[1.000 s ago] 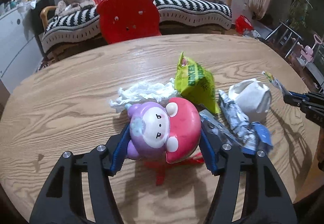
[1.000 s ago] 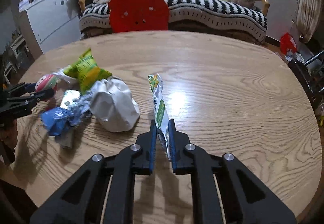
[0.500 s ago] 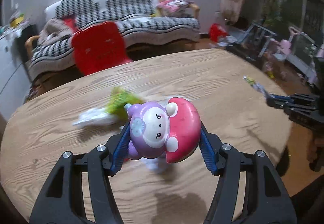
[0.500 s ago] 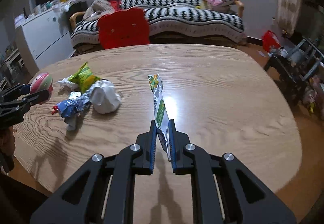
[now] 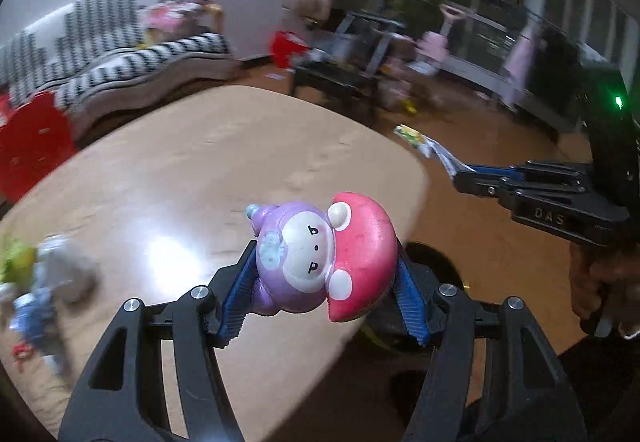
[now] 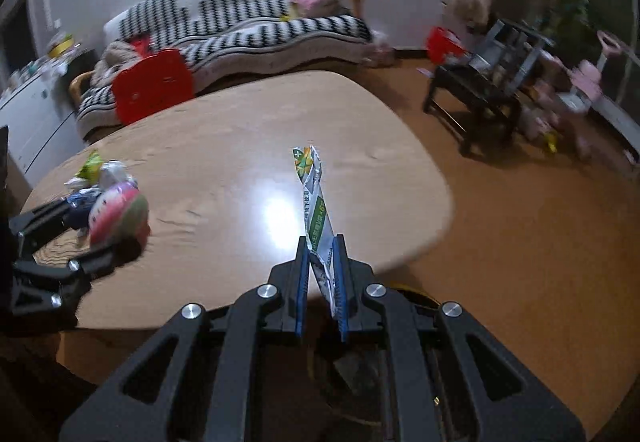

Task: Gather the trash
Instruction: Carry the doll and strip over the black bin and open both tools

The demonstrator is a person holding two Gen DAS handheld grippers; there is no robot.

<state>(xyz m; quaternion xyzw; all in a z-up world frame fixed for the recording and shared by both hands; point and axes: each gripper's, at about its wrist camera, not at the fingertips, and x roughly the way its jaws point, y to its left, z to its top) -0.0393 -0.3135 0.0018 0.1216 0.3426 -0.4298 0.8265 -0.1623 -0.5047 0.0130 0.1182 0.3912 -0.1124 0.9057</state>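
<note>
My left gripper (image 5: 326, 274) is shut on a purple and red mushroom toy (image 5: 320, 256), held in the air above the near right edge of the wooden table (image 5: 200, 162). The toy also shows in the right wrist view (image 6: 118, 212). My right gripper (image 6: 320, 262) is shut on a long green and white wrapper (image 6: 314, 198), held past the table's right corner; it shows in the left wrist view (image 5: 430, 146). A pile of trash (image 5: 36, 282) lies blurred at the table's left: green bag, white crumpled paper, blue wrapper.
A dark round bin with a yellow rim (image 6: 404, 292) sits on the floor below both grippers, mostly hidden. A striped sofa (image 6: 248, 26) and a red chair (image 6: 154, 88) stand behind the table. A black low table (image 6: 476, 98) and toys are at the right.
Both grippers have swung right and back from the table's middle to its near right corner, still holding the toy and the wrapper. The trash pile now lies far left.
</note>
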